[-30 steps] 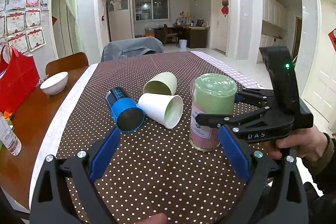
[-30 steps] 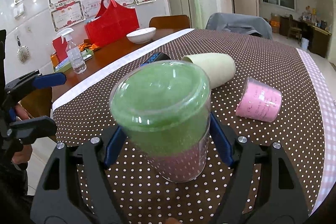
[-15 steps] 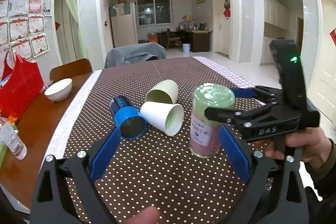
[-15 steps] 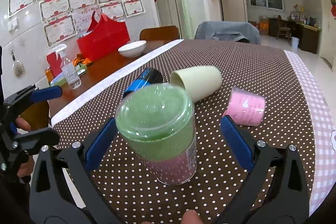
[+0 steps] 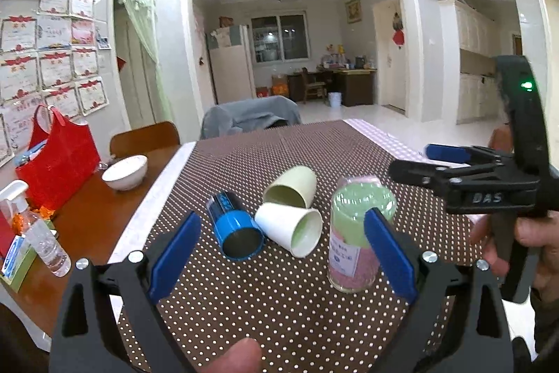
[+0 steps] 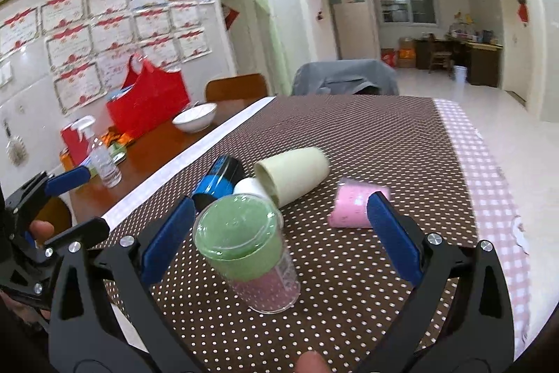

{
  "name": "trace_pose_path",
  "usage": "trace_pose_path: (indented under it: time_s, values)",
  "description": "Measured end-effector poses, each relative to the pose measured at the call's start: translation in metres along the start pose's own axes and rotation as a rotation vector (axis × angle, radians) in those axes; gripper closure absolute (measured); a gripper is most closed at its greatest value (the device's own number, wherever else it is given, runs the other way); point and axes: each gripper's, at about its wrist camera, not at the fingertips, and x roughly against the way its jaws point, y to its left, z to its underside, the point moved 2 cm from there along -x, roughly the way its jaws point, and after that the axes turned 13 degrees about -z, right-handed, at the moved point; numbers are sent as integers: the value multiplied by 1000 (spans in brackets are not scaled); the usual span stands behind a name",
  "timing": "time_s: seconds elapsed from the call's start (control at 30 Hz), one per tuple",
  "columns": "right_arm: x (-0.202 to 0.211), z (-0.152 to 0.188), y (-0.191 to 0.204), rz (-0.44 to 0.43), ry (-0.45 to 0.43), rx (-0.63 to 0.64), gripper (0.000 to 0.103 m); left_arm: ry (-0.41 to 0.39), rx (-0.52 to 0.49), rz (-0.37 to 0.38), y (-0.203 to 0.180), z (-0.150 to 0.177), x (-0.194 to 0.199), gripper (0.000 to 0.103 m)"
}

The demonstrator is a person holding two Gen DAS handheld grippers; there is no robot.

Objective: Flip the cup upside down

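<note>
A clear green-and-pink cup (image 6: 251,250) stands upside down on the brown dotted tablecloth (image 6: 367,135), green base up; it also shows in the left wrist view (image 5: 354,240). My right gripper (image 6: 277,242) is open, pulled back from it, with the cup between its blue pads but not touching. My left gripper (image 5: 279,250) is open and empty, hovering near the table's front edge. The right gripper (image 5: 454,163) shows in the left wrist view, right of the cup.
A blue cup (image 5: 236,228), a white cup (image 5: 290,228) and a pale green cup (image 5: 291,186) lie on their sides. A pink cup (image 6: 354,207) lies to the right. A white bowl (image 5: 125,166), red bag (image 5: 59,159) and spray bottle (image 5: 38,233) sit left.
My right gripper opened, let go of the green-and-pink cup and drew back. The cup stays standing upside down. My left gripper drew back and rose a little.
</note>
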Motion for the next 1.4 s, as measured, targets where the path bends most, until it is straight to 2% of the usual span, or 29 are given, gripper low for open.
trace_pose_path:
  time_s: [0.33, 0.6, 0.9, 1.4]
  values:
    - [51, -13, 23, 160, -116, 38, 6, -29, 66, -80, 1, -21, 9, 10]
    - [74, -5, 39, 275, -177, 65, 6, -67, 109, -118, -3, -28, 28, 10]
    - [89, -1, 43, 314, -219, 60, 6, -120, 144, -155, -7, -28, 50, 10]
    - [89, 1, 46, 303, -219, 57, 6, -135, 151, -179, -7, -24, 58, 10]
